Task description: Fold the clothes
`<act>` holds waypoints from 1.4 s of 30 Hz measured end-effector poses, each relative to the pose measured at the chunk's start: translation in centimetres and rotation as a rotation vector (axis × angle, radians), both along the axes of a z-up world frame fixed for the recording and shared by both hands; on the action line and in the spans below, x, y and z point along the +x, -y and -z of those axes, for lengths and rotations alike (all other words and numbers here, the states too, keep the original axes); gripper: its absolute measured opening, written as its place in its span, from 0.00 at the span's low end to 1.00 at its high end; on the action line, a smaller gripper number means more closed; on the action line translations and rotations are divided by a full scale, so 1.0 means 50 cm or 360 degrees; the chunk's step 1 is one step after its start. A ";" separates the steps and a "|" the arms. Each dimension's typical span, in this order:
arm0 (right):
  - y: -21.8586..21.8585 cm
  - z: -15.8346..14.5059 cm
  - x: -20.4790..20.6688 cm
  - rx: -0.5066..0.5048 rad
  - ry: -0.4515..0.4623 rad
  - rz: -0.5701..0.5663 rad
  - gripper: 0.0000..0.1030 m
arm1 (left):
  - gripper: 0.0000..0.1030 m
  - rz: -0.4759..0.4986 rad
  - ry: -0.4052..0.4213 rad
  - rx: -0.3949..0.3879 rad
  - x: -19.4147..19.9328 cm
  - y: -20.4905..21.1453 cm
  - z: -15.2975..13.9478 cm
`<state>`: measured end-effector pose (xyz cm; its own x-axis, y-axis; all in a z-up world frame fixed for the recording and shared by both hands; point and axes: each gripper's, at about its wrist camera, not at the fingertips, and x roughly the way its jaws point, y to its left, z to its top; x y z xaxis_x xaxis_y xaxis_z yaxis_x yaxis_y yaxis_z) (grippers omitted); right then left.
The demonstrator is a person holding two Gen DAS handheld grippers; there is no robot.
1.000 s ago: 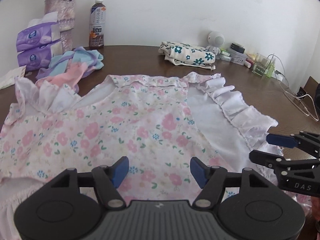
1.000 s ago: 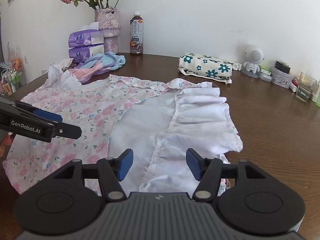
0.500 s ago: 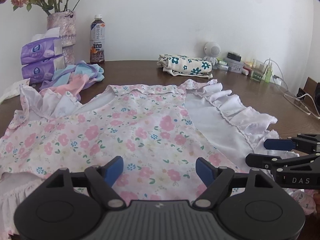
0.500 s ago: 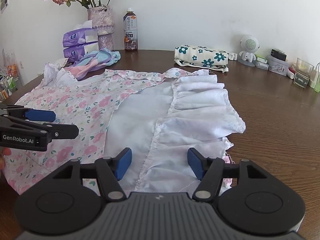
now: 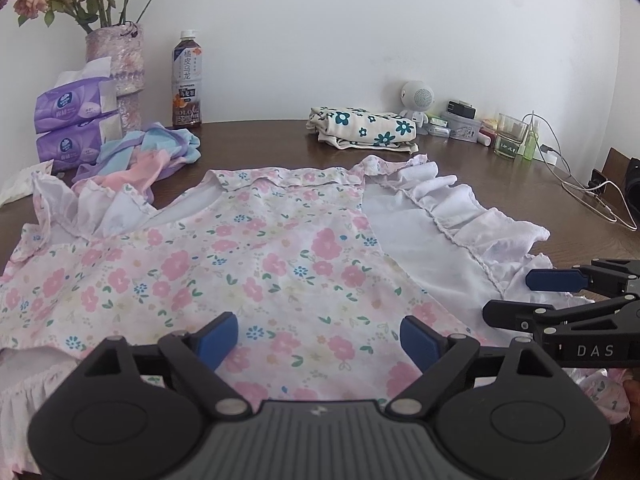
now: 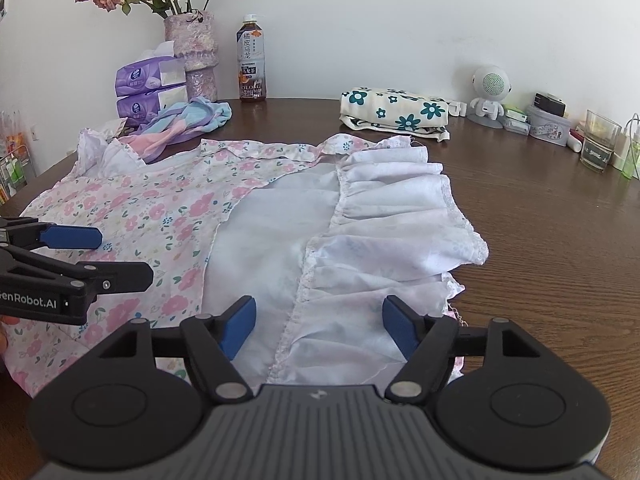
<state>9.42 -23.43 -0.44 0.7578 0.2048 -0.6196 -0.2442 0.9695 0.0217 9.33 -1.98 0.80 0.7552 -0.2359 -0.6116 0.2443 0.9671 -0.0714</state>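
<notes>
Worktop [image 6: 540, 240] is carrying everything. Dress [image 5: 248, 264] is lying spread flat across it w/ floral side up, its right side turned over so white lining and ruffle are showing; that looks like a first fold in progress, rest still left. Folded flower-print cloth [image 6: 394, 114] is sitting at the back, probably done already. Pastel bundle [image 5: 148, 156] is waiting near the tissue packs [image 5: 76, 124], unfolded.

Left gripper [image 5: 318, 338] is hovering over the dress's near hem, jaws spread wide, holding nothing. Right gripper [image 6: 318, 326] is hanging over the white ruffle, also spread wide and empty; whether pads are touching fabric is hard to tell.
</notes>
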 end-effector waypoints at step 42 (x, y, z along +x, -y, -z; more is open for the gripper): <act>-0.004 0.002 0.002 -0.0015 0.0001 0.0013 0.72 | 0.87 0.0002 0.0000 0.0005 0.001 0.001 0.000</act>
<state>9.51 -23.24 -0.52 0.7600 0.1925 -0.6208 -0.2362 0.9716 0.0122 9.36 -2.02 0.80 0.7548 -0.2347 -0.6126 0.2455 0.9670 -0.0681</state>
